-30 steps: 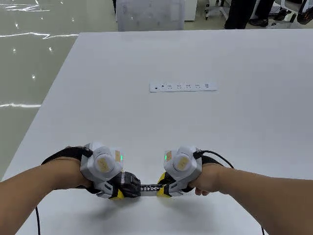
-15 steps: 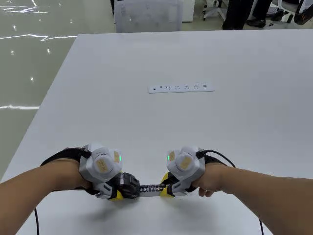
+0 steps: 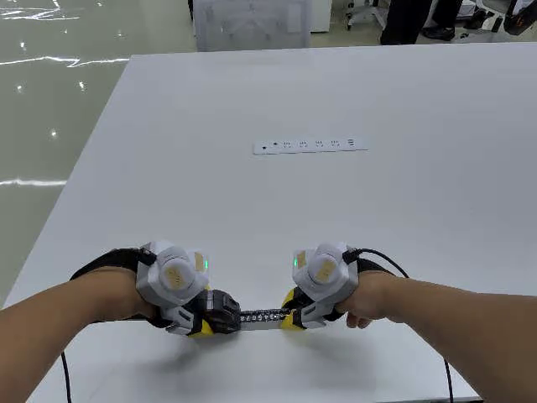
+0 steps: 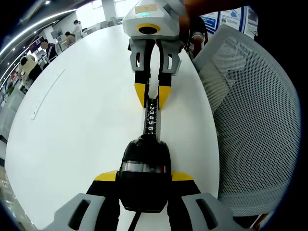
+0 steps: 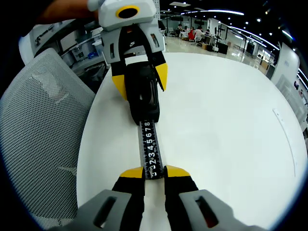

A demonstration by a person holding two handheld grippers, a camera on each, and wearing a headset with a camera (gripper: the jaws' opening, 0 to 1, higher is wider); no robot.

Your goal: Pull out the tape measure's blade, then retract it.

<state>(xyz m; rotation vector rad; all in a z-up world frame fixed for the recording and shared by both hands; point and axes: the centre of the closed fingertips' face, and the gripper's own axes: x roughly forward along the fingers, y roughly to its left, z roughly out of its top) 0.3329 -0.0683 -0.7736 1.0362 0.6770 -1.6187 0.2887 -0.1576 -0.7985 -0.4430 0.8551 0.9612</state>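
A black tape measure case [image 3: 220,311] lies near the table's front edge, and my left gripper [image 3: 200,322] is shut on it. In the left gripper view the case [image 4: 144,171] sits between the yellow-tipped jaws. A short stretch of numbered blade [image 3: 262,316] runs from the case toward my right gripper [image 3: 290,320], which is shut on the blade's end. The right gripper view looks along the blade [image 5: 150,148] to the case [image 5: 143,96]; the gripper [image 5: 154,172] pinches the blade near the 1 and 2 marks. The blade [image 4: 151,117] shows numbers up to about 8.
A white power strip [image 3: 310,145] lies flat near the middle of the white table [image 3: 336,210]. A grey mesh office chair [image 4: 250,110] stands close behind the table's front edge. A cable [image 3: 419,294] trails from the right gripper. Legs of people show beyond the far edge.
The right gripper has drawn to the right, away from the case, and a slightly longer stretch of blade shows between the two grippers. The head camera has tilted a little.
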